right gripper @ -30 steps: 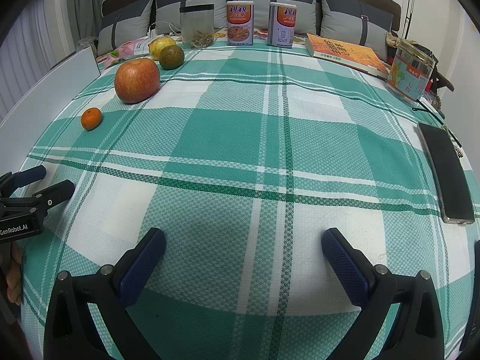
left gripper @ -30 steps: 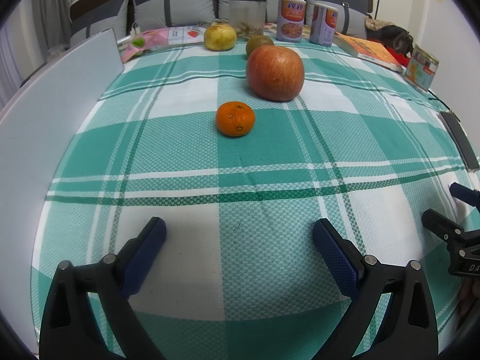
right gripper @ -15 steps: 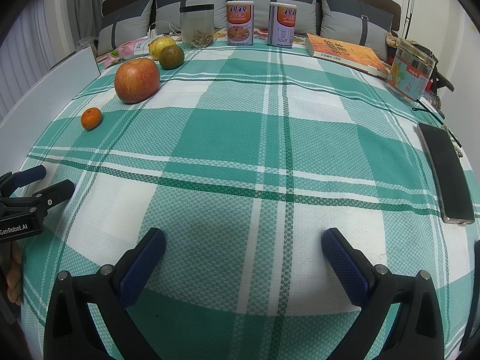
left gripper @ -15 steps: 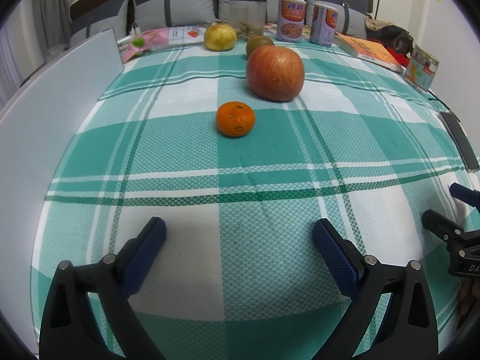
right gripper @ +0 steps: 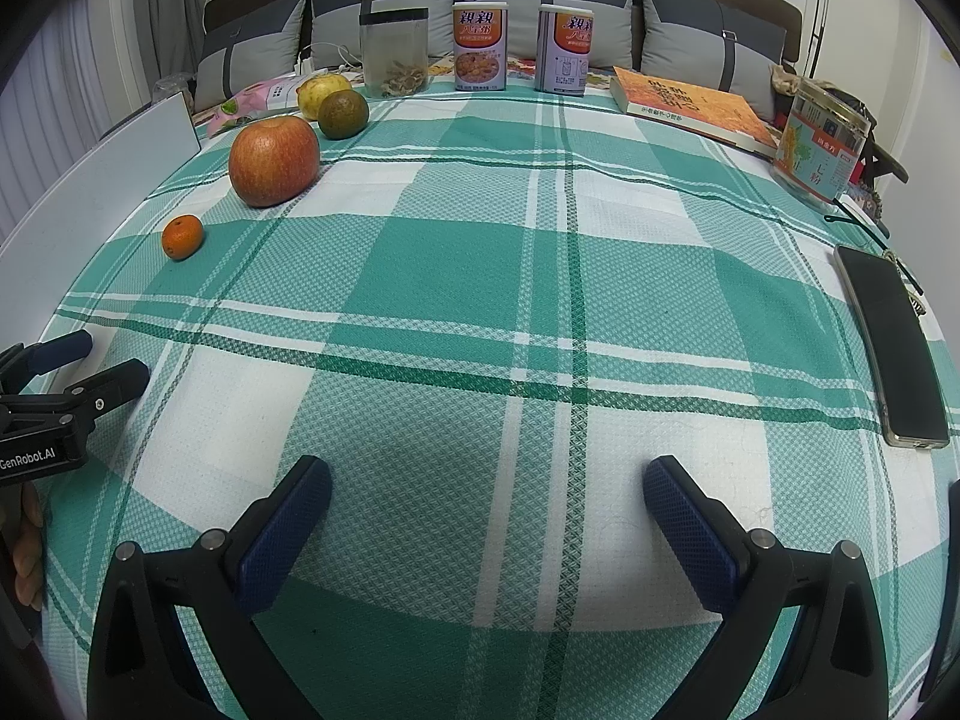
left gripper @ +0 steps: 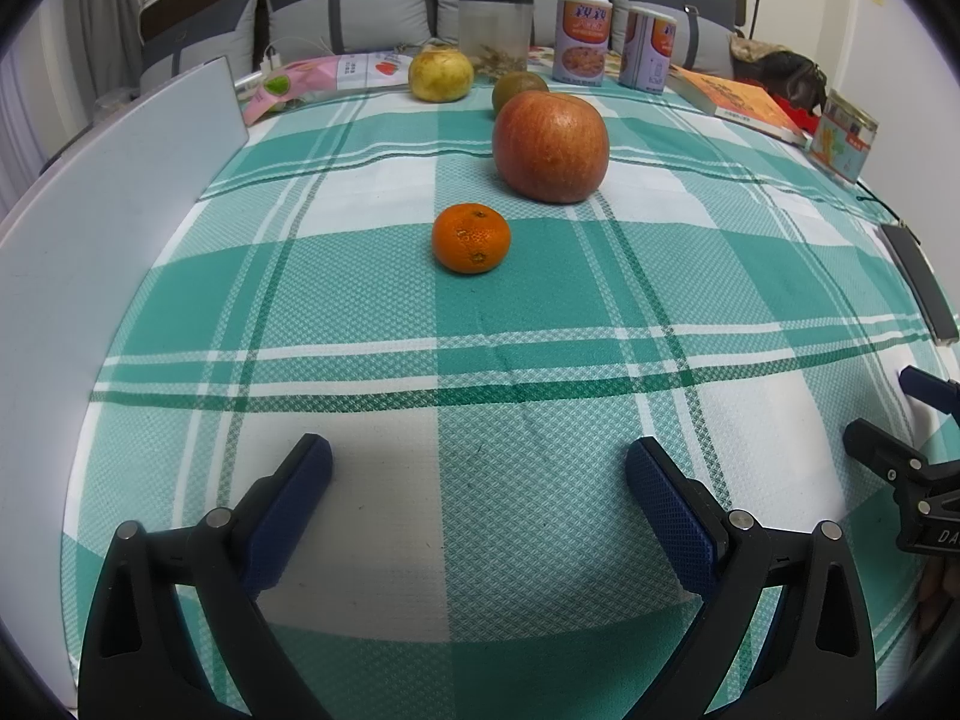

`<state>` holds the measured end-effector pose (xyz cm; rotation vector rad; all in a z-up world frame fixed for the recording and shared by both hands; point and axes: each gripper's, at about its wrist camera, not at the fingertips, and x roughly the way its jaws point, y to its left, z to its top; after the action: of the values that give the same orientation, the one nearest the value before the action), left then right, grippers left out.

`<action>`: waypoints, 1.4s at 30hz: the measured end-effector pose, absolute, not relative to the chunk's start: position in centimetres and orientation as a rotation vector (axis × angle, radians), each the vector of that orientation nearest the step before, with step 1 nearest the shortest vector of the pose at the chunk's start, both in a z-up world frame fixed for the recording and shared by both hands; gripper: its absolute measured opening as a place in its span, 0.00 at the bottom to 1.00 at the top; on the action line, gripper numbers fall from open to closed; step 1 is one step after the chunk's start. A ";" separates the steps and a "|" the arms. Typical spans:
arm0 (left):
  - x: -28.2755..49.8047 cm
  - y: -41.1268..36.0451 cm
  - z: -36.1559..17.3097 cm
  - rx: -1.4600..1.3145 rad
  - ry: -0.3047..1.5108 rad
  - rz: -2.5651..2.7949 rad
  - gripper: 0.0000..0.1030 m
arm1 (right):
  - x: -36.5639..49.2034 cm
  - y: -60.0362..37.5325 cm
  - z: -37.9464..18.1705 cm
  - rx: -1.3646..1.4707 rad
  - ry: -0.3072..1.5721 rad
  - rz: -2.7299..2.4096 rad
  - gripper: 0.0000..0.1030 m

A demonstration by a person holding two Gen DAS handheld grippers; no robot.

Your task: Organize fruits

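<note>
A small orange mandarin (left gripper: 471, 238) lies on the green checked cloth, straight ahead of my left gripper (left gripper: 477, 474), which is open and empty. Behind it stands a big red apple (left gripper: 551, 146), then a green-brown fruit (left gripper: 519, 89) and a yellow fruit (left gripper: 440, 73). In the right wrist view the mandarin (right gripper: 182, 236), apple (right gripper: 273, 160), green fruit (right gripper: 342, 113) and yellow fruit (right gripper: 318, 91) sit far left. My right gripper (right gripper: 486, 492) is open and empty over the near middle of the cloth.
A white board (left gripper: 90, 228) runs along the left edge. At the back stand a clear jar (right gripper: 395, 60) and two cans (right gripper: 479, 45). An orange book (right gripper: 690, 105), a printed tin (right gripper: 819, 144) and a black phone (right gripper: 894, 342) lie on the right.
</note>
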<state>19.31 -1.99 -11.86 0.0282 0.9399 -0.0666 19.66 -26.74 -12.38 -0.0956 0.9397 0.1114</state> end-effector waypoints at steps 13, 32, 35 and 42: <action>19.3 -2.0 -11.9 0.028 0.940 -0.067 0.97 | 19.7 -26.7 -12.4 -0.096 0.940 0.111 1.00; 19.3 -2.0 -11.9 0.028 0.939 -0.066 0.97 | 19.7 -26.7 -12.4 -0.096 0.940 0.111 1.00; 19.3 -2.0 -11.9 0.027 0.940 -0.065 0.97 | 19.7 -26.7 -12.4 -0.096 0.940 0.111 1.00; 22.9 -1.9 -11.0 0.016 1.006 -0.097 0.95 | 19.7 -26.7 -12.4 -0.096 0.940 0.111 1.00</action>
<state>22.86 -1.91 -10.97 0.0157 1.0064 -0.0972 19.69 -26.74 -12.39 -0.0955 0.9398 0.1111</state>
